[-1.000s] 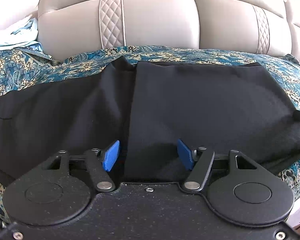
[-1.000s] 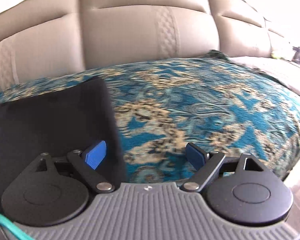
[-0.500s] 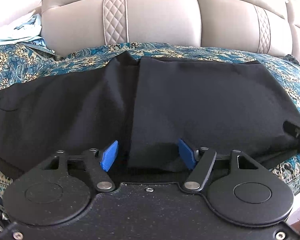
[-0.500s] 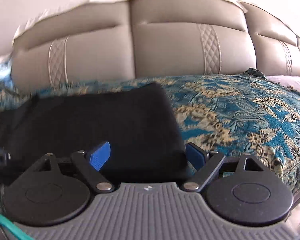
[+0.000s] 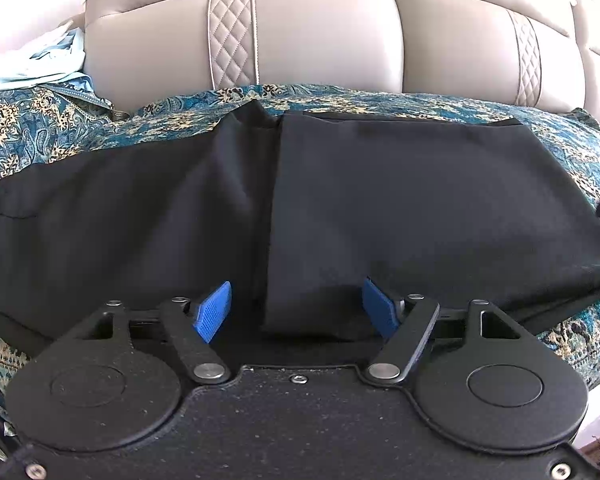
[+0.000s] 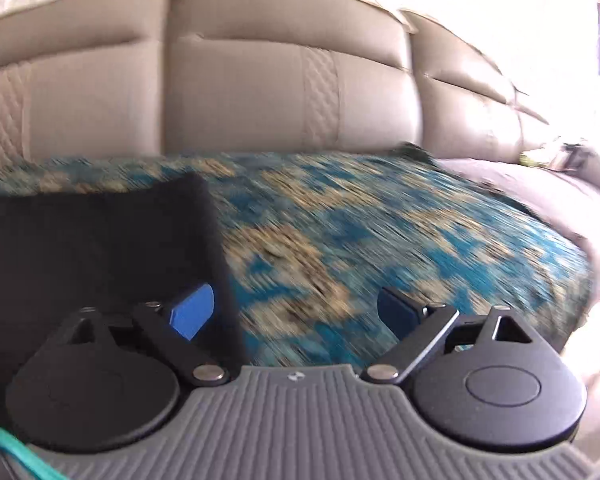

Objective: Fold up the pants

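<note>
Black pants (image 5: 420, 208) lie flat across a blue patterned bed cover (image 5: 40, 128), with the right part folded over onto the left part along an edge near the middle. My left gripper (image 5: 296, 310) is open, its blue pads on either side of the near corner of the folded layer, holding nothing. My right gripper (image 6: 296, 316) is open and empty at the right end of the pants (image 6: 80, 248). Its left pad is over the black cloth and its right pad over the bed cover (image 6: 380, 220). The right wrist view is blurred.
A beige padded headboard (image 5: 320, 36) runs along the back, also in the right wrist view (image 6: 240, 92). Light blue clothes (image 5: 48, 60) lie piled at the far left. The bed's right edge (image 6: 580, 240) drops off beside pale bedding.
The right gripper swung left toward the pants, then back right, now at the pants' right end. The left gripper edged slightly forward over the fold; the pants have not moved.
</note>
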A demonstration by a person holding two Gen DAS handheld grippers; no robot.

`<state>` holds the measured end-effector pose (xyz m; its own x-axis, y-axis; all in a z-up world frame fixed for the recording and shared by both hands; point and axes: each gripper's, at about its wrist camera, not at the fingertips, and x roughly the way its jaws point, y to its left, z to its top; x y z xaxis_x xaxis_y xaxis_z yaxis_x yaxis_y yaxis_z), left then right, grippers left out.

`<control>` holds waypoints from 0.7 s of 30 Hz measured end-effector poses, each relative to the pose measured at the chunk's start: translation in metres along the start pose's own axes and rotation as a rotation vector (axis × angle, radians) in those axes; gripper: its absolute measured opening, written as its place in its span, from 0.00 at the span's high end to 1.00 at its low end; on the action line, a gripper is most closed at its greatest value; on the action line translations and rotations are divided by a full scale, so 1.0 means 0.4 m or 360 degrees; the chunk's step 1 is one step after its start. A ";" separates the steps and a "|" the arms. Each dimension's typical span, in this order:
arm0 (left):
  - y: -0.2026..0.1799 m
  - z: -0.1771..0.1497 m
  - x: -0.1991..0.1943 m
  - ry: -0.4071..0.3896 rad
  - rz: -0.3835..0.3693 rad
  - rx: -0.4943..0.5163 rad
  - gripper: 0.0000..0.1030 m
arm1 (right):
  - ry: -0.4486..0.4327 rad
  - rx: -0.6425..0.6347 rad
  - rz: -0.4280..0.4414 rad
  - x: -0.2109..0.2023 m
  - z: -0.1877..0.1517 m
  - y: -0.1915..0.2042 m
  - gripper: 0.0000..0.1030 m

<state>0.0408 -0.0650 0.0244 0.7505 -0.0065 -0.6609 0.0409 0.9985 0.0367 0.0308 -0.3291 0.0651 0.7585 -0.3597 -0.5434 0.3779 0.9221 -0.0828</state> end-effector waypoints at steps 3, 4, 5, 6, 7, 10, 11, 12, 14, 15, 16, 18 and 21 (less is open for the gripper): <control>0.001 -0.001 -0.003 0.0005 0.0003 -0.0016 0.30 | 0.0047 0.0016 0.0226 0.038 0.057 0.020 0.09; 0.001 -0.001 -0.003 0.0006 0.0005 -0.0018 0.30 | 0.0093 0.0044 0.0301 0.060 0.076 0.024 0.11; 0.001 -0.001 -0.003 0.0006 0.0008 -0.0021 0.30 | 0.0148 0.0081 0.0383 0.083 0.094 0.030 0.19; 0.000 0.001 -0.002 0.0007 0.0012 -0.0025 0.30 | 0.0201 0.0112 0.0452 0.106 0.111 0.037 0.28; 0.000 0.001 -0.001 0.0008 0.0015 -0.0028 0.30 | 0.0247 0.0135 0.0499 0.128 0.126 0.045 0.34; 0.000 0.001 -0.001 0.0011 0.0021 -0.0039 0.30 | 0.0326 0.0117 0.0526 0.188 0.167 0.075 0.68; 0.000 0.001 -0.001 0.0011 0.0023 -0.0042 0.30 | 0.0352 0.0106 0.0520 0.208 0.177 0.082 0.72; 0.000 0.001 -0.001 0.0010 0.0025 -0.0043 0.30 | 0.0368 0.0099 0.0512 0.227 0.187 0.089 0.73; -0.001 0.000 -0.003 0.0009 0.0029 -0.0045 0.30 | 0.0377 0.0087 0.0508 0.249 0.206 0.098 0.68; 0.000 0.000 -0.003 0.0009 0.0030 -0.0047 0.30 | 0.0382 0.0079 0.0506 0.260 0.213 0.101 0.63; -0.001 0.001 -0.003 0.0010 0.0032 -0.0049 0.30 | 0.0383 0.0068 0.0501 0.277 0.221 0.105 0.63; -0.001 0.002 -0.002 0.0011 0.0033 -0.0051 0.30 | 0.0381 0.0044 0.0507 0.302 0.233 0.113 0.64; 0.000 0.004 0.000 0.0016 0.0037 -0.0063 0.29 | 0.0392 0.0032 0.0503 0.334 0.244 0.123 0.64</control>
<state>0.0417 -0.0652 0.0256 0.7444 0.0170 -0.6675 -0.0026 0.9997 0.0225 0.2026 -0.3459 0.0701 0.6900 -0.0114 -0.7237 0.1583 0.9780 0.1356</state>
